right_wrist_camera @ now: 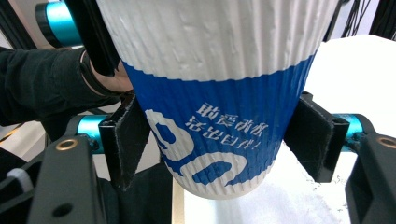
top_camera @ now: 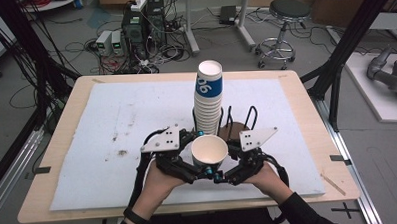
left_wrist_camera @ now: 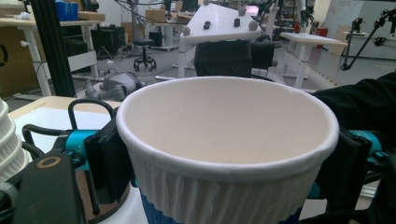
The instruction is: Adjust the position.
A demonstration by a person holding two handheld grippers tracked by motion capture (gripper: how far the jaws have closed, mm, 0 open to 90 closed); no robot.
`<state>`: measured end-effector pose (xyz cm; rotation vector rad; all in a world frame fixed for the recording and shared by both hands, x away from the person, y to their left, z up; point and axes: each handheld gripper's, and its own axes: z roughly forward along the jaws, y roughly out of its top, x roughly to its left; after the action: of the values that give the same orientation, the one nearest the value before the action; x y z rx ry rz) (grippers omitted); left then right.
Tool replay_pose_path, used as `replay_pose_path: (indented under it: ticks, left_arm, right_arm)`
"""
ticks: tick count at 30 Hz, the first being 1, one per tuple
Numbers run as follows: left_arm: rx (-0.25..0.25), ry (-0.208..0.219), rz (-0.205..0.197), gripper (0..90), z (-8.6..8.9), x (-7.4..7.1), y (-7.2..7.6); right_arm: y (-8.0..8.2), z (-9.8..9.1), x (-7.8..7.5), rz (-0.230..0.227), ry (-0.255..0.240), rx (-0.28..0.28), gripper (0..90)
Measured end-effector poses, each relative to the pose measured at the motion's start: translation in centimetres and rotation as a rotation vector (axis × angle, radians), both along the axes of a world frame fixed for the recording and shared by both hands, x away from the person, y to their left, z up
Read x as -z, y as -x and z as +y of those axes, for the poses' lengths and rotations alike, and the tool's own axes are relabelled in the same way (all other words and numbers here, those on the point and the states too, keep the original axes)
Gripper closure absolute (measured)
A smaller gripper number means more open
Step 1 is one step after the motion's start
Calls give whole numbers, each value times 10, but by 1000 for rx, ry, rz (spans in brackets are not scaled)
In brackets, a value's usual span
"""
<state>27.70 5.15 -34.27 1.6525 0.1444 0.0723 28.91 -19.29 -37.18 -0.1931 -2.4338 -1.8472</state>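
A ribbed white paper cup (top_camera: 209,150) with a blue band hangs upright between both grippers, in front of the tall cup stack (top_camera: 209,96). My left gripper (top_camera: 200,161) comes in from the left. In the left gripper view its pads lie against the cup (left_wrist_camera: 229,140) on both sides, just under the rim, so the left gripper (left_wrist_camera: 226,163) is shut on it. My right gripper (top_camera: 221,162) comes in from the right. Lower down, the right gripper (right_wrist_camera: 217,135) is shut on the cup's (right_wrist_camera: 210,70) blue band.
The stack stands in a holder (top_camera: 239,124) with black wire loops on a brown base, on a white mat (top_camera: 127,124) over a wooden table (top_camera: 62,147). Stack edge (left_wrist_camera: 7,140) shows left of the cup. A stool (top_camera: 283,19) and cables lie beyond.
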Motion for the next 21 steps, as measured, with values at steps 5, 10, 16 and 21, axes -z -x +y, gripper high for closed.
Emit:
replay_pose_path:
  ticks: [5, 10, 16, 21]
  left_arm:
    - [-5, -2, -6, 208, 2, 0, -1]
    - [-18, 5, -13, 210, 5, 0, -1]
    - [-31, 5, -16, 212, 11, 0, -3]
    - [-44, 5, -14, 213, 15, 1, -5]
  right_arm:
    - [0, 0, -1, -11, 7, 10, 272]
    - [1, -2, -3, -34, 19, 31, 251]
    - [-2, -8, -6, -39, 35, 56, 204]
    - [-2, -11, -8, -42, 33, 67, 199]
